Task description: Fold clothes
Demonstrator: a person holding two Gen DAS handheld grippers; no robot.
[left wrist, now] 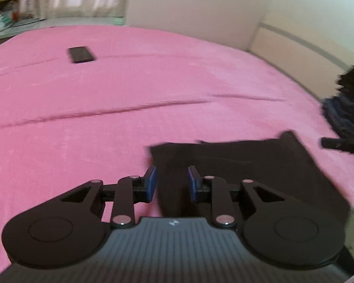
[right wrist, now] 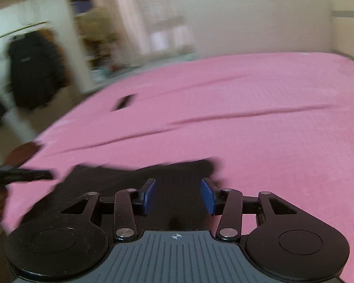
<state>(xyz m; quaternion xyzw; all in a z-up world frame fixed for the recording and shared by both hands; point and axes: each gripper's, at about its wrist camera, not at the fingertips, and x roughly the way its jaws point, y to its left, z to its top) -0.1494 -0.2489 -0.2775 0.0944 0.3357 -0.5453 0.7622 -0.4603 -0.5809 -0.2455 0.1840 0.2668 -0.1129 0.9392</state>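
Observation:
A dark brown garment lies flat near the front edge of a pink bed. My left gripper is open, its blue pads apart over the garment's left edge. In the right wrist view the same garment lies under my right gripper, which is open with blue pads wide apart. The tip of the right gripper shows at the right edge of the left wrist view. The tip of the left gripper shows at the left of the right wrist view. Both views are blurred by motion.
A black phone-like slab lies on the far part of the bed, also in the right wrist view. A pile of dark blue and black clothes sits at the bed's right side. A dark jacket hangs beyond the bed.

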